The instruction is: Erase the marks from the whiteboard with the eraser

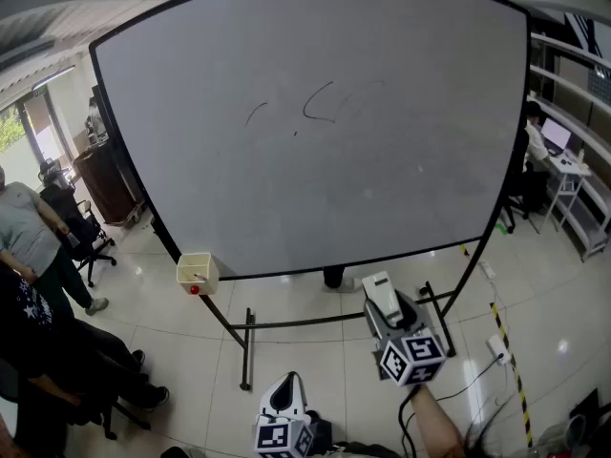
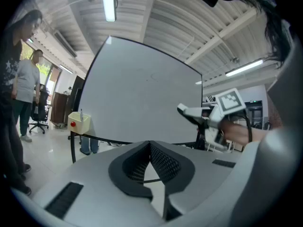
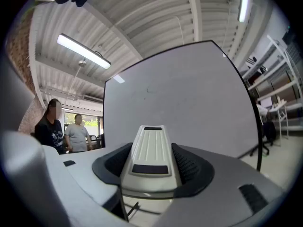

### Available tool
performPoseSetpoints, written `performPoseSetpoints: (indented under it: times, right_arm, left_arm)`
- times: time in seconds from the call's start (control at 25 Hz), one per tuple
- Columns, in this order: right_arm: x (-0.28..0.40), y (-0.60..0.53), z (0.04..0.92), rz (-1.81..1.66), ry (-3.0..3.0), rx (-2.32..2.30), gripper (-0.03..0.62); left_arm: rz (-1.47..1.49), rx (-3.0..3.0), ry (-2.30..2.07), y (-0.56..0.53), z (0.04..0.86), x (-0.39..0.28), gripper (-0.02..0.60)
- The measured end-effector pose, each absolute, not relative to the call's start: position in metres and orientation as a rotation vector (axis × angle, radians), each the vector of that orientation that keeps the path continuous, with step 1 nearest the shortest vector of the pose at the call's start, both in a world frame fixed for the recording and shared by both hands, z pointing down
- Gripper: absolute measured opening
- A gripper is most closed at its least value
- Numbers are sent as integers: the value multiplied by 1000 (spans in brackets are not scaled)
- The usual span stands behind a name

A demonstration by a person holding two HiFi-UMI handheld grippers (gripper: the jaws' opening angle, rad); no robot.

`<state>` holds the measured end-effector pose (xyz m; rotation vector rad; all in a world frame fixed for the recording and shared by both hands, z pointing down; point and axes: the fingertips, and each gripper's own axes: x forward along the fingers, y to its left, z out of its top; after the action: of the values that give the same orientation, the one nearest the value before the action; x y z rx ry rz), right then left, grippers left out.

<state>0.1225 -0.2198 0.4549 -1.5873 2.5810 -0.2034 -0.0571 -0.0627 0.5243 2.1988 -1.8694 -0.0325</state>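
Eraser (image 3: 150, 145) clamped in my right gripper (image 3: 151, 163), left gripper (image 2: 149, 148) closed empty, I'm at the approach step: next, lift it flat onto the whiteboard's (image 1: 315, 198) faint marks (image 1: 320, 106).

The whiteboard (image 1: 382, 189) stands far, with marks (image 1: 320, 103) on its upper middle and a box (image 1: 196, 271) at its lower left edge. The eraser (image 1: 382, 292) is nearer, lower right.

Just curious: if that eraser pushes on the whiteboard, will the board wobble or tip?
Likely a slight wobble under the eraser: the whiteboard is big on a thin black stand. Tipping seems unlikely, given the stand's long feet.
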Motion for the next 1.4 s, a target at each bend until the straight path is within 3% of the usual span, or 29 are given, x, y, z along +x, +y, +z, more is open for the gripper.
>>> performPoseSetpoints:
  times: [0.2,0.44,0.8,1.24,1.4]
  right_arm:
    - [129,-338,263,268,2378,-1635,279]
    - [158,-453,176,306,2165,-1738,278]
    - [138,-492,190,344,1987,-1897,278]
    - [-89,-457,254,771,2382,-1679,278]
    - [-29,-455,234,682,2252,-1695,276]
  left_arm:
    - [-32,2196,-1896,-91,528,-87,-17]
    - [-94,2234,-1939,-168,510,-143,-17]
    - [-119,2265,-1900,-242,499,-190,-17]
    - [-161,2258,-1846,-270,502,-184,-17]
    - [-167,2253,-1839,-273,501,-176,-17]
